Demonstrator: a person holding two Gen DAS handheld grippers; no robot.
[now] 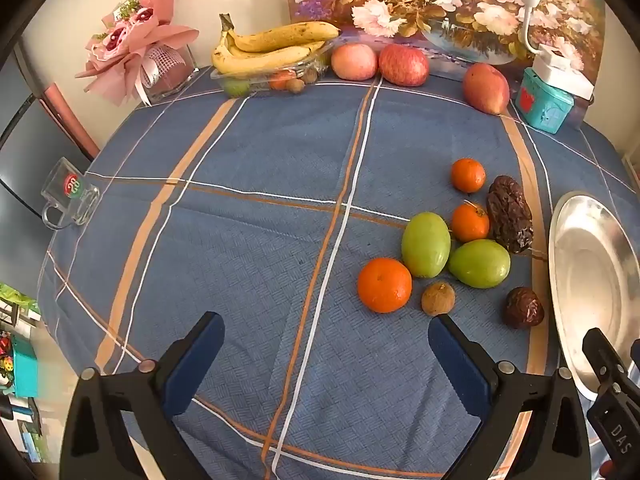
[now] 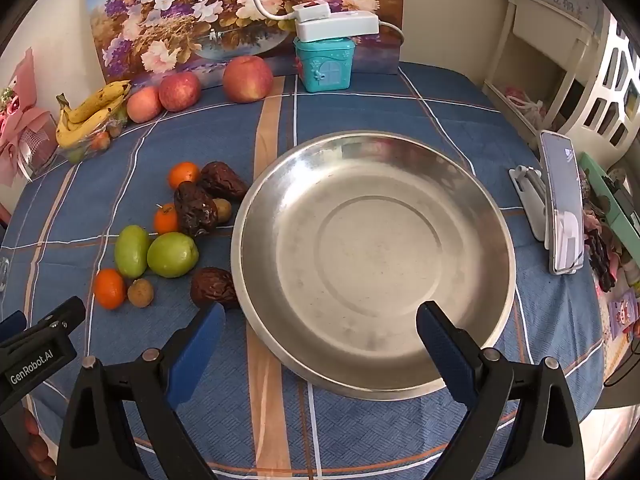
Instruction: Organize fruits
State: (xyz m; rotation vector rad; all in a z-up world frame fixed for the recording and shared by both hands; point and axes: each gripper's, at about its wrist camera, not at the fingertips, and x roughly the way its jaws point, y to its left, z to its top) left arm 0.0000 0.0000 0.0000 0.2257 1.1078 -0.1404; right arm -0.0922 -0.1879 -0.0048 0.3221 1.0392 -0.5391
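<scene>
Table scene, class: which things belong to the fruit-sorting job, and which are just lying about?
Job:
- steel plate
- oranges
- green fruits
- dried dates
- left tongs
- right tongs

Lying about:
- flower painting
- teal box
- phone
- glass mug

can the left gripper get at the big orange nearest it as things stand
Probably yes. The left gripper is open and empty, and the big orange lies just ahead to its right on bare cloth; only a small brown fruit sits close beside it.

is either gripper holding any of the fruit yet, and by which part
Nothing is held. The left gripper and the right gripper are both open, with only tablecloth or the bare steel plate between their fingers.
</scene>
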